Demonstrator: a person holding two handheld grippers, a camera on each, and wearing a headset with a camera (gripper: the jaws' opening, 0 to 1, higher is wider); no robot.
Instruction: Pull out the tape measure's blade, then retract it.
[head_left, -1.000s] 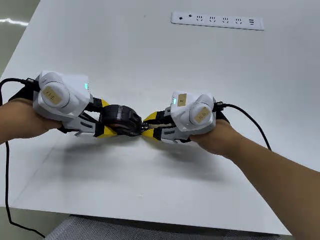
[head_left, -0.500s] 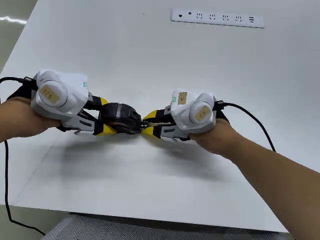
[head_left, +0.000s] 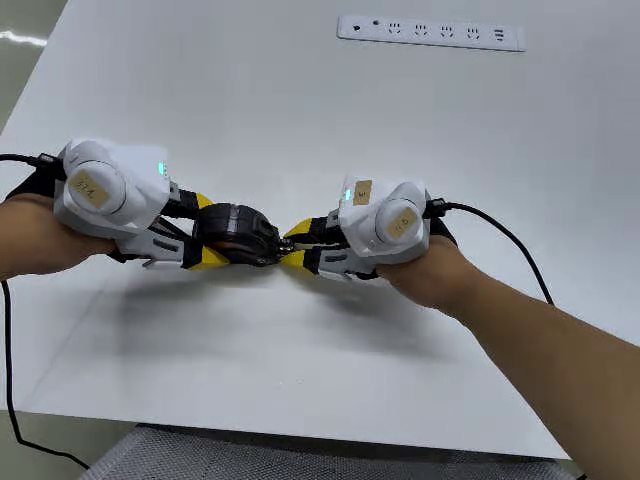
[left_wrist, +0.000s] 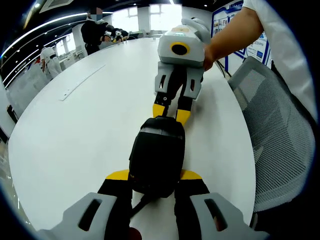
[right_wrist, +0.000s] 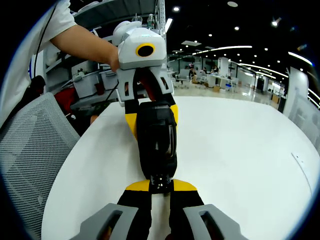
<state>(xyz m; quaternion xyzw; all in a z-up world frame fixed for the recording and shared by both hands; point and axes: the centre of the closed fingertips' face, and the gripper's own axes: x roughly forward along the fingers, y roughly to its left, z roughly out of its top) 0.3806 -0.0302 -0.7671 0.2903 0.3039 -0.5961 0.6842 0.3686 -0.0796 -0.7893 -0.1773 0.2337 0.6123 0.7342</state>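
Tape measure (head_left: 237, 233) is held over the white table (head_left: 300, 120), its long axis running between the two grippers and its blade mouth toward the right gripper (head_left: 293, 246). The left gripper (head_left: 209, 235) clamps its black case. The right gripper's jaws pinch the end hook (right_wrist: 159, 182).

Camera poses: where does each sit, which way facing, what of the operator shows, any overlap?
Head view: on the headset, facing down at the workbench; shows left hand, right forearm, left claw, right claw.
Left gripper view: on the left claw, looking along its jaws, shut on the tape measure, toward the right hand.
Right gripper view: on the right claw, facing opposite; jaws shut on the blade hook; left forearm beyond.
Shared: the tape measure.
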